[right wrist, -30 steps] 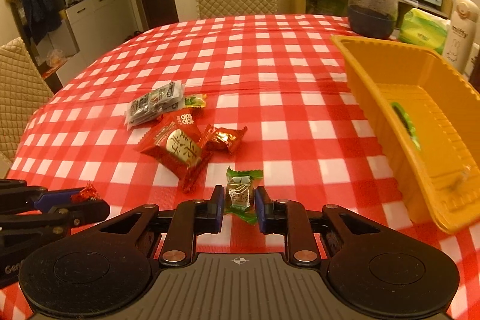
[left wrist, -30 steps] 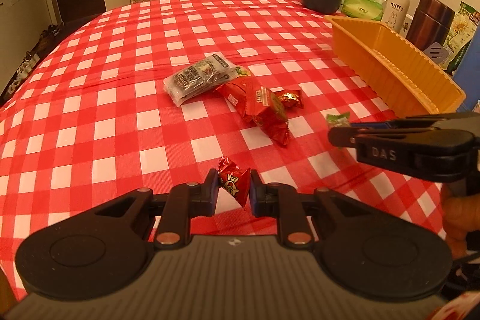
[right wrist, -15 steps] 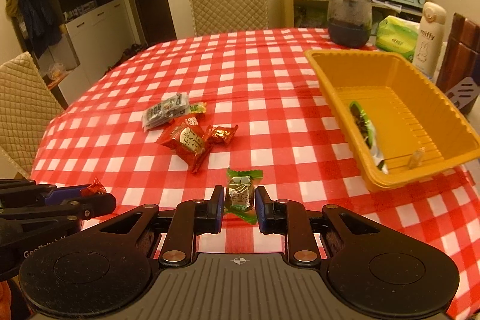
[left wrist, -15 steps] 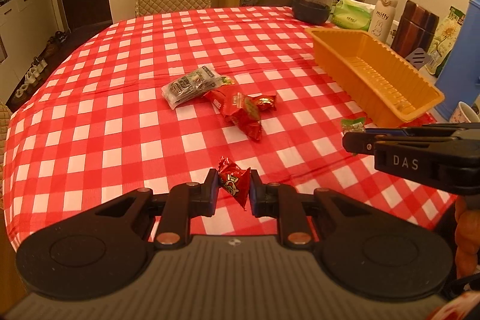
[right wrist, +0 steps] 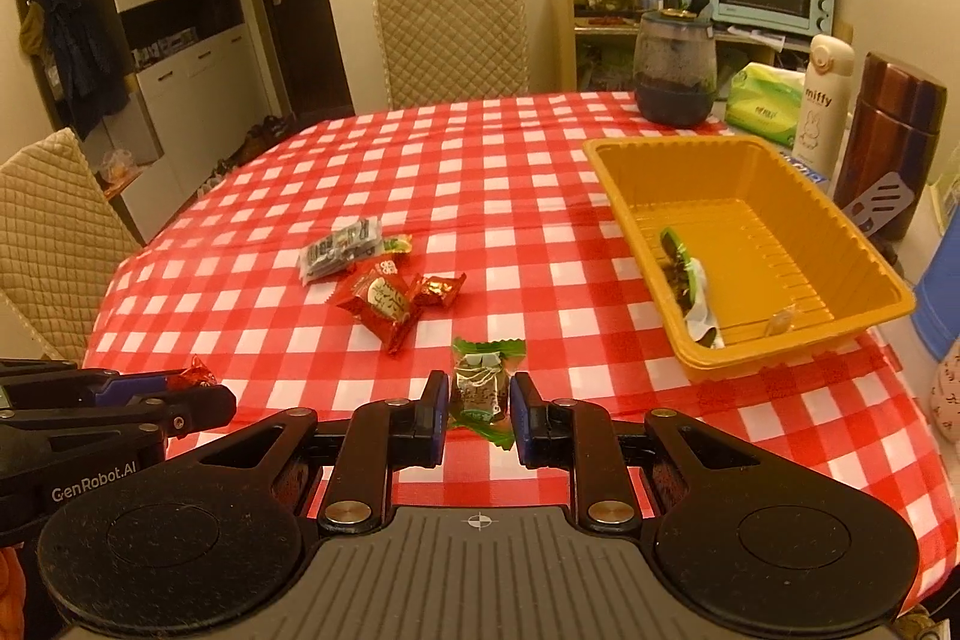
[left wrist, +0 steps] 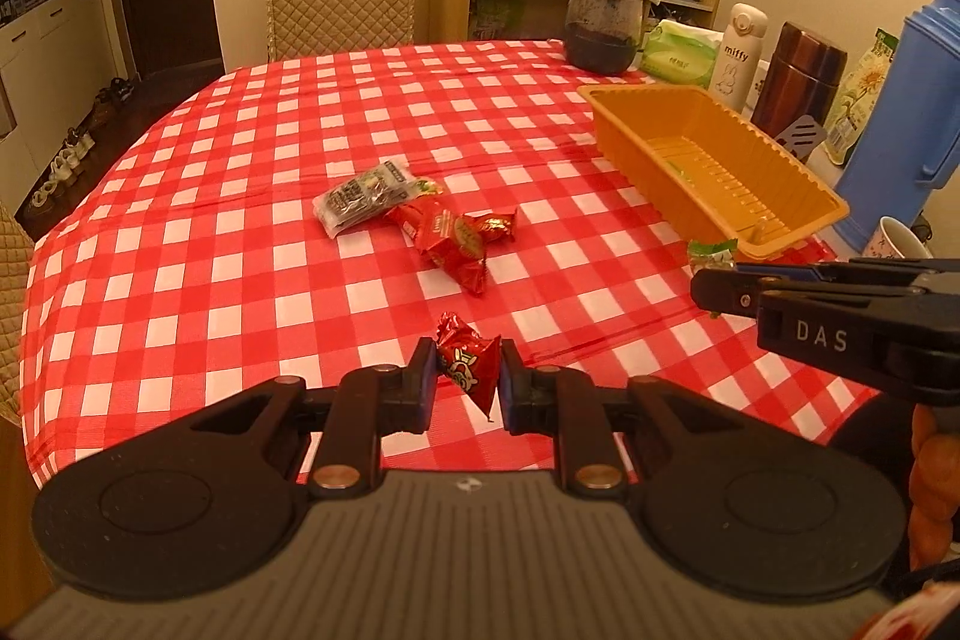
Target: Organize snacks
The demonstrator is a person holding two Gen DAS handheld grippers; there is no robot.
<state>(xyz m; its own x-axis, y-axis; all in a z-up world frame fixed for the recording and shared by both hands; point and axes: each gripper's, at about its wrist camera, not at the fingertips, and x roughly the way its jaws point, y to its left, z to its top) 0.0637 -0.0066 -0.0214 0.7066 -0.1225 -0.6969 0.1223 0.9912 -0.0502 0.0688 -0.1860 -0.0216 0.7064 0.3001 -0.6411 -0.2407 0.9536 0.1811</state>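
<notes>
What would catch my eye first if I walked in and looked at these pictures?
Probably the red-and-white checked tablecloth that fills both views, with a small heap of snack packets lying near its middle. Next, the two black hand-held tools low in the foreground: the left tool pinches a red candy, the right tool a green-wrapped sweet. To the right stands an orange tray with one packet already inside.

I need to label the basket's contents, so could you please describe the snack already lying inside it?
On the red checked tablecloth stands an orange plastic basket. Against its left inner wall lies one long green-edged packet, dark in the middle. It is the only snack in the basket; the others lie on the cloth or between fingers.
</notes>
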